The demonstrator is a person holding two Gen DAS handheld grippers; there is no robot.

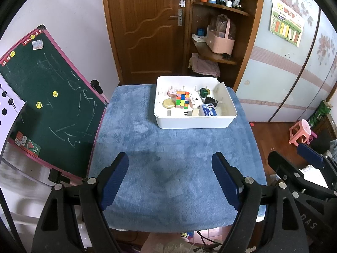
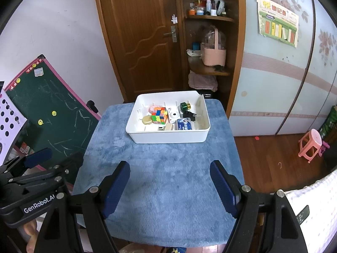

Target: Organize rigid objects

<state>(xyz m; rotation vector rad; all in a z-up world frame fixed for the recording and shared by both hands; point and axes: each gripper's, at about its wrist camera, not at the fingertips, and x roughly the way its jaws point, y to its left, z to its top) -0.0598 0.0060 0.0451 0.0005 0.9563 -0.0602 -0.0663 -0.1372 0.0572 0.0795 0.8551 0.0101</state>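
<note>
Both grippers hang over the near edge of the blue cloth (image 1: 172,147), and neither one has anything in it. The left gripper (image 1: 170,168) has its jaws standing well apart, bare cloth between the blue pads. The right gripper (image 2: 169,176) is the same: jaws wide, nothing between them. In the left view the right gripper shows at four o'clock, just beside its partner.

Up at twelve o'clock on the cloth sits the white bin (image 1: 194,122), well apart from both grippers. It is crowded in there. The cube (image 1: 182,99) stands near the middle, the gold tin (image 1: 168,103) touching it at nine o'clock and a pink roll (image 1: 172,92) at about eleven. A white camera (image 1: 195,101) sits just right of the cube, with a green bottle (image 1: 203,92) behind it (gold cap pointing right) and a black plug (image 1: 211,100) at the camera's three o'clock. A blue-and-white pack (image 1: 209,110) leans at the front wall.

The chalkboard (image 1: 52,97) stands off at nine o'clock, the door (image 1: 147,27) beyond the bin.
</note>
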